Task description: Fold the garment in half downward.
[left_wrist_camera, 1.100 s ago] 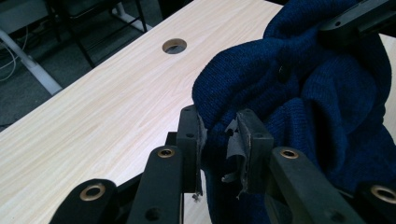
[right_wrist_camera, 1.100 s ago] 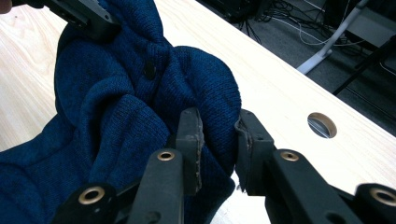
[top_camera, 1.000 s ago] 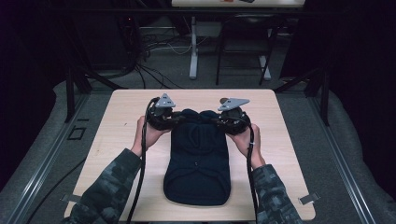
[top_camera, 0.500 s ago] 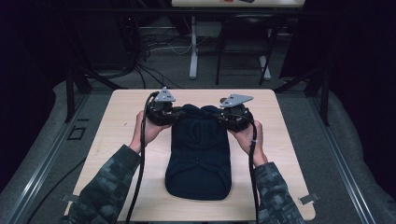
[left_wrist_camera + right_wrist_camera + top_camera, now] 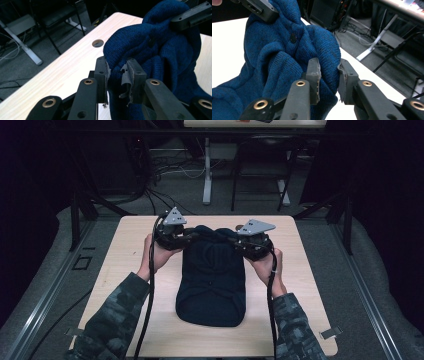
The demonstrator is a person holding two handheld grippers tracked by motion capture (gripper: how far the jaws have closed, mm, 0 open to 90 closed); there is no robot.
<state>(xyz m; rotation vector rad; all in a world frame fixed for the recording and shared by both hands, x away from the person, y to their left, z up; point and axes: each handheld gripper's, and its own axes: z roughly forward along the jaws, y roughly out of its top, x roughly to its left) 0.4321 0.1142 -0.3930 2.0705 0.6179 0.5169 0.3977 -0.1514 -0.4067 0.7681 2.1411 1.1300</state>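
Navy knit garment (image 5: 212, 280) lying mid-worktop (image 5: 125, 255).
Left gripper (image 5: 181, 236) and right gripper (image 5: 243, 243) each clamp the garment's far corners, bunching the knit there.

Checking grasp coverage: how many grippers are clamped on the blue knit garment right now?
2. The left gripper pinches the blue knit garment at its far left corner; the right gripper pinches the far right corner. Each gripper view shows knit bunched between its jaws.
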